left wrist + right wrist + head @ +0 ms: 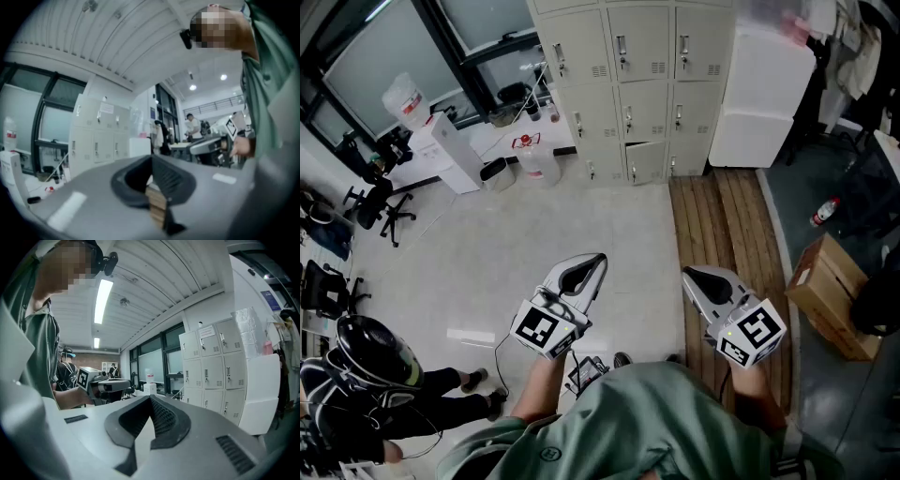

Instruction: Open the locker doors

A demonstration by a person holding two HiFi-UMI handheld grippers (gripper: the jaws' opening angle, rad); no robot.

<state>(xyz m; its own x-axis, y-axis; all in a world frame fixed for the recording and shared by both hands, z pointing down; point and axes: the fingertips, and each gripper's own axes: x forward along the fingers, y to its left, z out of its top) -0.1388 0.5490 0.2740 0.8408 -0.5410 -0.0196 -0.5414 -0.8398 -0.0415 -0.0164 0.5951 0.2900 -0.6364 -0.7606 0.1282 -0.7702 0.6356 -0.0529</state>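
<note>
Two grippers are held out in front of the person, side by side and apart, both pointing roughly level. The left gripper point(598, 259) has its jaws closed together with nothing between them. The right gripper point(688, 274) is also pressed shut and empty. The lockers point(628, 89) stand well ahead of both pairs of jaws across the floor point(581, 220), left of the left jaws and right of the right jaws.

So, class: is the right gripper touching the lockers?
Apart. The head view shows open floor between the right gripper and the lockers.
</note>
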